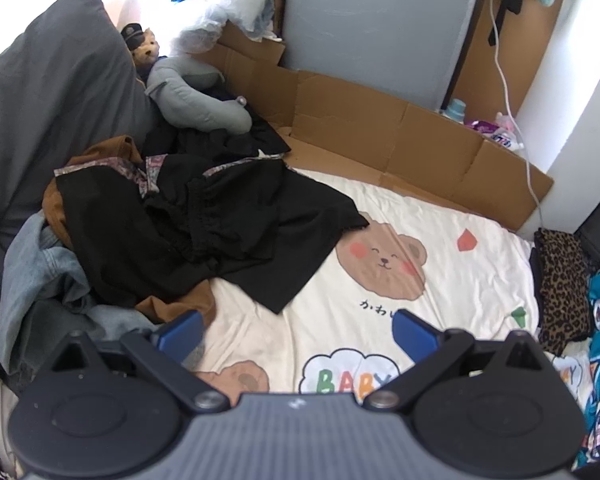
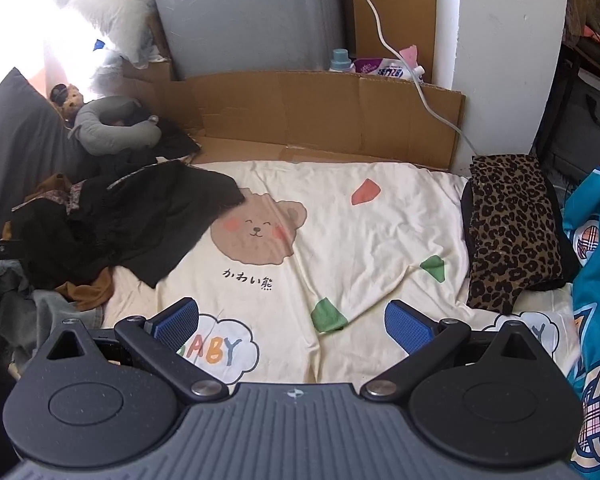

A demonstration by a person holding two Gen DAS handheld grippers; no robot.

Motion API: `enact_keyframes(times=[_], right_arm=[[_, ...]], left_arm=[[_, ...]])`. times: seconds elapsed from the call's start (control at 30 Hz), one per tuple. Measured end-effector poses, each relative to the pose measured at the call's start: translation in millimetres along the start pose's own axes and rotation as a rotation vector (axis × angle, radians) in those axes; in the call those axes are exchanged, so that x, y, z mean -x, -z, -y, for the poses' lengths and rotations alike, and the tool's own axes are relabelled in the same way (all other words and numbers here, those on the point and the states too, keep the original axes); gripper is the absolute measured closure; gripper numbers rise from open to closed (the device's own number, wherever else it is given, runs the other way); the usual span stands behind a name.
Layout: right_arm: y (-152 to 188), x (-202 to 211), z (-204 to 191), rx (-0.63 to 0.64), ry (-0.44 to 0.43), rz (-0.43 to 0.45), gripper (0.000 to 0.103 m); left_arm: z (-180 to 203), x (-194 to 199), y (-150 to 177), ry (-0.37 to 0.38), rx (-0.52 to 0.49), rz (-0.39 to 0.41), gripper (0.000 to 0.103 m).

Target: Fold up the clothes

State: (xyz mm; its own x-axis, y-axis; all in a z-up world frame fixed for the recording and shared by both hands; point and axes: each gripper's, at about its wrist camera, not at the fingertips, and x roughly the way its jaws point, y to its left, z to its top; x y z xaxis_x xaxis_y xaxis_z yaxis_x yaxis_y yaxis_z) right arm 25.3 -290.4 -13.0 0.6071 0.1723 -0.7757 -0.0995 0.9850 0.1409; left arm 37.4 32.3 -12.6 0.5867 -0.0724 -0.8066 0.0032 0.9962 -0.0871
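Note:
A heap of unfolded clothes lies on the left of the bed: a black garment on top, brown fabric and pale denim under it. A folded leopard-print garment rests at the right edge. My left gripper hovers open above the cream bear-print sheet, just right of the heap, holding nothing. My right gripper is open too, over the middle of the sheet, between the heap and the leopard piece.
A cardboard sheet stands along the far edge, before a grey cabinet. A grey neck pillow and a small teddy bear sit at the back left beside a dark pillow. A teal printed blanket borders the right. A white cable hangs down.

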Motion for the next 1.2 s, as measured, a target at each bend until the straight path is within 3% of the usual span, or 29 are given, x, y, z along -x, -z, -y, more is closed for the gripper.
enact_keyframes(times=[0.17, 0.4, 0.67, 0.9, 1.0, 1.2], right_arm=[[-5.6, -22.1, 7.2, -0.031, 0.028, -0.025, 0.001], [-13.4, -61.2, 10.9, -0.027, 0.085, -0.064, 0.001], [-15.0, -111.1, 3.8, -0.003, 0.1, -0.134, 0.001], [-13.0, -154.9, -11.2, 0.019, 0.085, -0.178, 0.001], [-12.0, -168.5, -19.3, 0.032, 0.054, -0.165, 0.001], [-4.4, -190.2, -38.3, 0.067, -0.013, -0.138, 0.003]], left_arm=[[-12.1, -10.6, -9.9, 0.012, -0.028, -0.01, 0.003], [-37.1, -33.3, -24.4, 0.001, 0.032, -0.012, 0.007], [-55.1, -74.7, -28.7, -0.028, 0.047, -0.073, 0.009], [-74.8, -109.3, -26.9, -0.04, 0.068, -0.09, 0.011], [-81.9, -122.7, -24.7, -0.041, 0.078, -0.092, 0.016], [-92.7, -138.6, -19.7, -0.045, 0.085, -0.043, 0.017]])
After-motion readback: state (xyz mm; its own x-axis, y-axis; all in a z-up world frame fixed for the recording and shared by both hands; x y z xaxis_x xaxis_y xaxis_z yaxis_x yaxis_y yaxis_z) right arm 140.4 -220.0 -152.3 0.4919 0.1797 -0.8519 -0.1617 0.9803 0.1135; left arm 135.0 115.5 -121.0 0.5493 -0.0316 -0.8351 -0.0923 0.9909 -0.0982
